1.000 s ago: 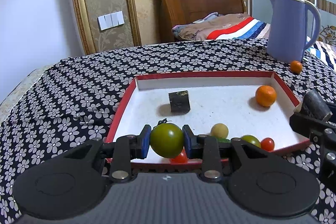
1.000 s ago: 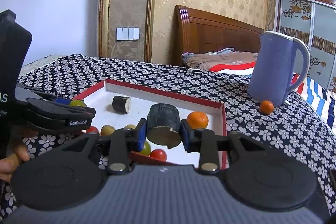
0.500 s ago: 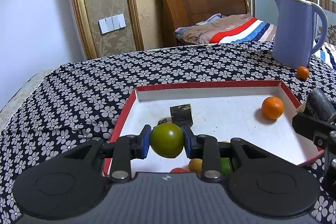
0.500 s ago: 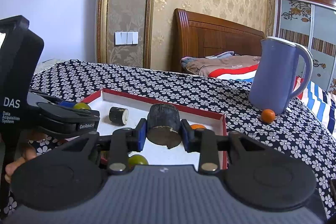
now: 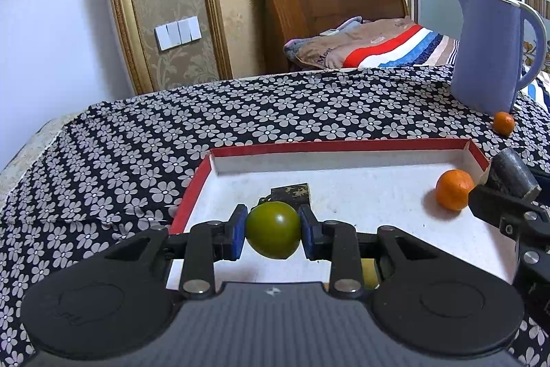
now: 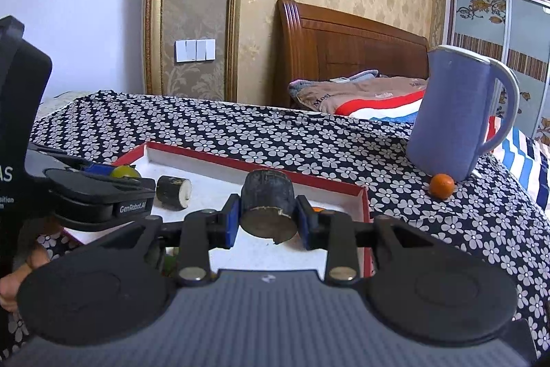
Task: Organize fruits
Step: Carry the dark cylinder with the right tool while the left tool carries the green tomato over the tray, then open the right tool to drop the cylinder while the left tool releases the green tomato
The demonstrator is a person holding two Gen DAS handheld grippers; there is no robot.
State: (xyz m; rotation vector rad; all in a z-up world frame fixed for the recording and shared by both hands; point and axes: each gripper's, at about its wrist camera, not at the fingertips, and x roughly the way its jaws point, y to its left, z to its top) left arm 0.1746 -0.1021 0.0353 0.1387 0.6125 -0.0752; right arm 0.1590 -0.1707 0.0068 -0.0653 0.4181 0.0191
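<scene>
While both our grippers are loaded, we hover over the red-rimmed tray (image 5: pixel 192 191) on the flowered tablecloth (image 5: pixel 113 160). Our left gripper (image 5: pixel 273 231) is clenched on a green tomato (image 5: pixel 273 229), and our right gripper (image 6: pixel 268 217) pinches a dark cylindrical chunk (image 6: pixel 268 205), cut face toward us. In the left view a tangerine (image 5: pixel 453 190) lies in the tray at three o'clock, a second dark chunk (image 5: pixel 290 192) sits just behind the tomato at twelve, and a small tangerine (image 5: pixel 503 122) rests outside, touching the blue jug (image 5: pixel 488 54) at two o'clock. We judge the tomato's smooth round skin could slip between the pads, and letting it go from above may send it rolling into its neighbours. With both tools close together, they could knock each other.
</scene>
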